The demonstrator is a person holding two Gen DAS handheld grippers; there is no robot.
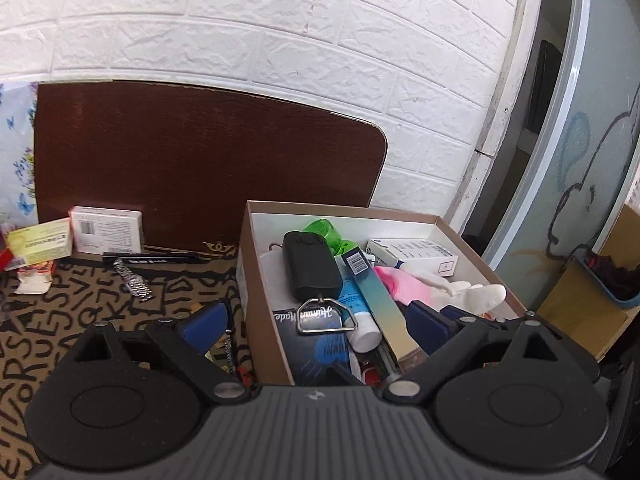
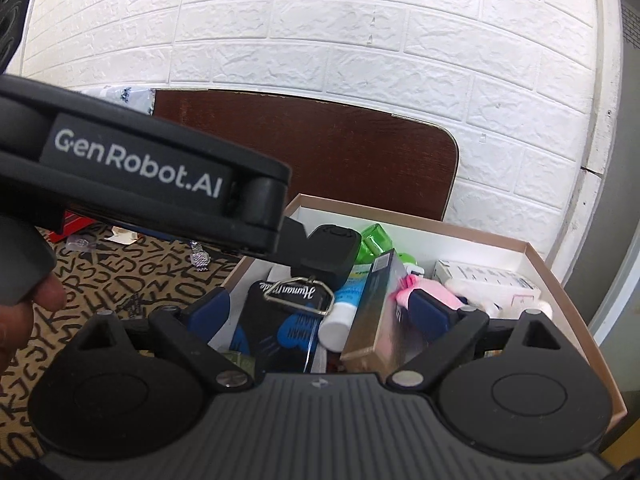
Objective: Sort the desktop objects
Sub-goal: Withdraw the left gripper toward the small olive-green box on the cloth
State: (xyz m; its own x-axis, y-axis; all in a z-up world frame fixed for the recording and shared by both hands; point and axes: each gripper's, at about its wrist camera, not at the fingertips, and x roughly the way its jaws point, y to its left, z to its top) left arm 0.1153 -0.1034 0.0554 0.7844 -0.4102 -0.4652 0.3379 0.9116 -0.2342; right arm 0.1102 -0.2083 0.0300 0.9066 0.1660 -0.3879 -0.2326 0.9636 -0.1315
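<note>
Cardboard box [image 1: 256, 280] on the desk [image 1: 80, 300] holds one black pouch [image 1: 310, 266], one white tube [image 1: 360, 320], one long gradient carton [image 1: 384, 312] and one pink-and-white glove [image 1: 432, 286]. Left of the box lie one metal watch [image 1: 134, 282], one black pen [image 1: 152, 257] and two small cartons [image 1: 108, 230]. Left gripper [image 1: 316, 322] and right gripper [image 2: 320, 312] hover over the box, fingers spread wide and released, grasping nothing
</note>
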